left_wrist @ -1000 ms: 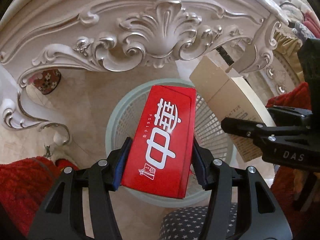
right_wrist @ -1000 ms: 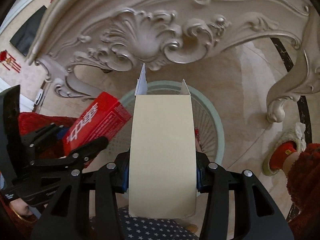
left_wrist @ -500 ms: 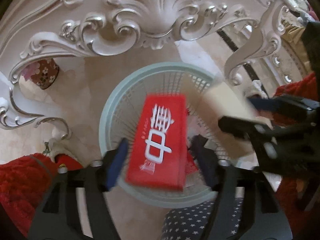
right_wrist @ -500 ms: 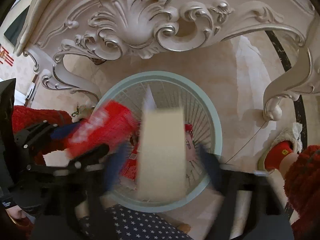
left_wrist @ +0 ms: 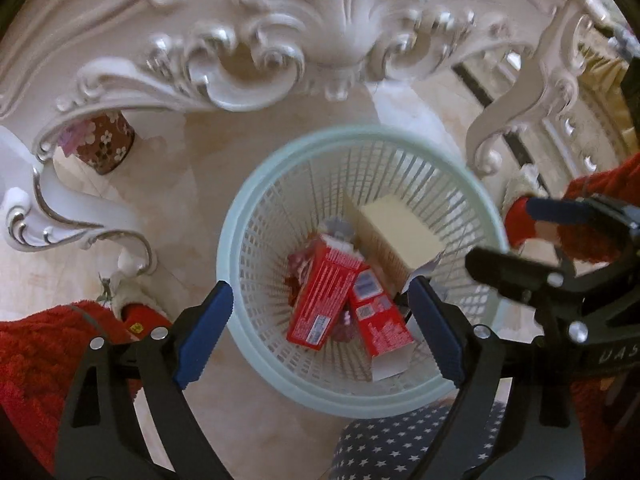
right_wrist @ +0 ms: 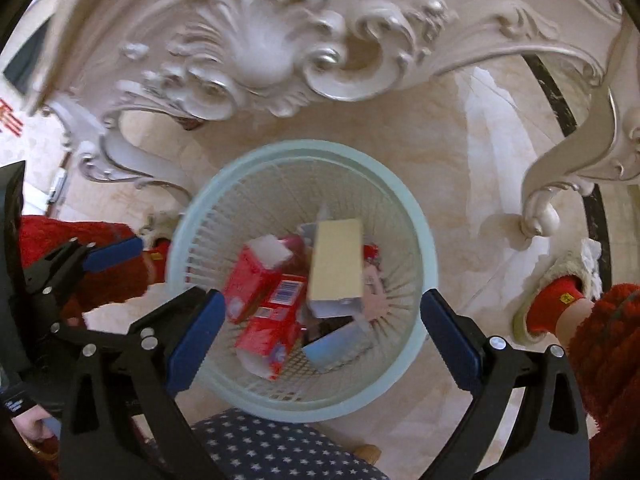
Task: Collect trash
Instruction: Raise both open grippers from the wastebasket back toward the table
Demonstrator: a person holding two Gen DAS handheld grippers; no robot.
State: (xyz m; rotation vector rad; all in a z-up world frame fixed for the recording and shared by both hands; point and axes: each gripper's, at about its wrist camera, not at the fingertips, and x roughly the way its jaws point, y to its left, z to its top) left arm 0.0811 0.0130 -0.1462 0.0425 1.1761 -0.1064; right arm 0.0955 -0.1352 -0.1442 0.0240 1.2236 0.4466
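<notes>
Left gripper jaws opening, empty; right gripper wide, empty; red box and beige box inside basket, frame centre; withdraw straight up, clear of rim

my basket: pale green plastic lattice, smooth rim | red cartons: glossy printed card | beige box: matt plain cardboard | my left gripper: matt black plastic, blue ribbed pads, shiny metal rivets | floor: polished cream marble | table apron: carved, white gloss, silvered | sleeve: fuzzy red cloth
</notes>
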